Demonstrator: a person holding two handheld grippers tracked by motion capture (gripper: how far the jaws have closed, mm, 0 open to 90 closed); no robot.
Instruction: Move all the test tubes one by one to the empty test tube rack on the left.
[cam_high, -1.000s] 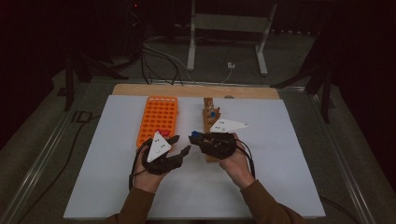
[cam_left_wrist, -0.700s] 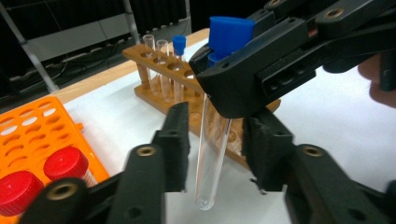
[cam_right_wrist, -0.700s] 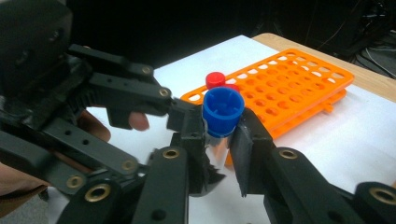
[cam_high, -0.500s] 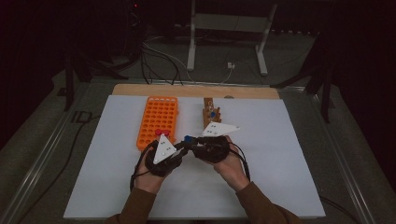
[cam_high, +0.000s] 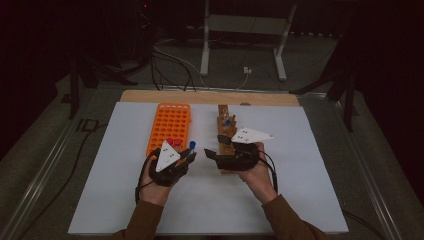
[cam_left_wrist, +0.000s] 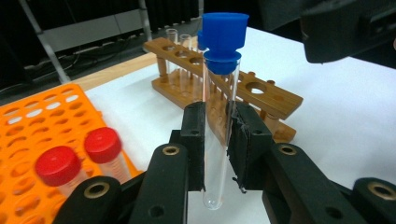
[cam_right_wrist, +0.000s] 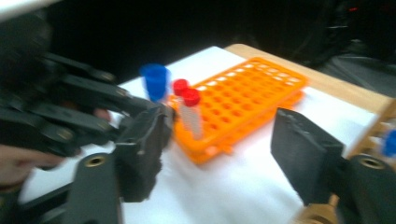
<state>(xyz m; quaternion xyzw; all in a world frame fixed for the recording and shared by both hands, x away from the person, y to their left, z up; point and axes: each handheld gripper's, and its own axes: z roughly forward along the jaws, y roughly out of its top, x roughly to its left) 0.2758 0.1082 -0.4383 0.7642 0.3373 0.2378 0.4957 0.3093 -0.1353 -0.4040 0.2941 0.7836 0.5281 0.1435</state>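
Note:
A clear test tube (cam_left_wrist: 218, 121) with a blue cap (cam_high: 192, 145) stands upright between the pads of my left gripper (cam_left_wrist: 218, 140), which is shut on its lower half. In the high view my left gripper (cam_high: 186, 154) sits just in front of the orange rack (cam_high: 169, 124). My right gripper (cam_high: 215, 148) is beside it, over the near end of the wooden rack (cam_high: 226, 131), pointing left. Its jaws have just been opening and stand wide apart in the right gripper view (cam_right_wrist: 219, 158), with nothing between them.
Two red-capped tubes (cam_left_wrist: 58, 165) stand in the near end of the orange rack (cam_left_wrist: 32, 116). The wooden rack (cam_left_wrist: 268, 95) holds a few tubes, one blue-capped (cam_high: 227, 122). White paper (cam_high: 300, 150) covers the table. Cables and a metal stand (cam_high: 240, 25) lie beyond the far edge.
The two grippers met over the blue-capped tube. The left gripper shut on it, the right gripper's jaws opened and drew back to the right.

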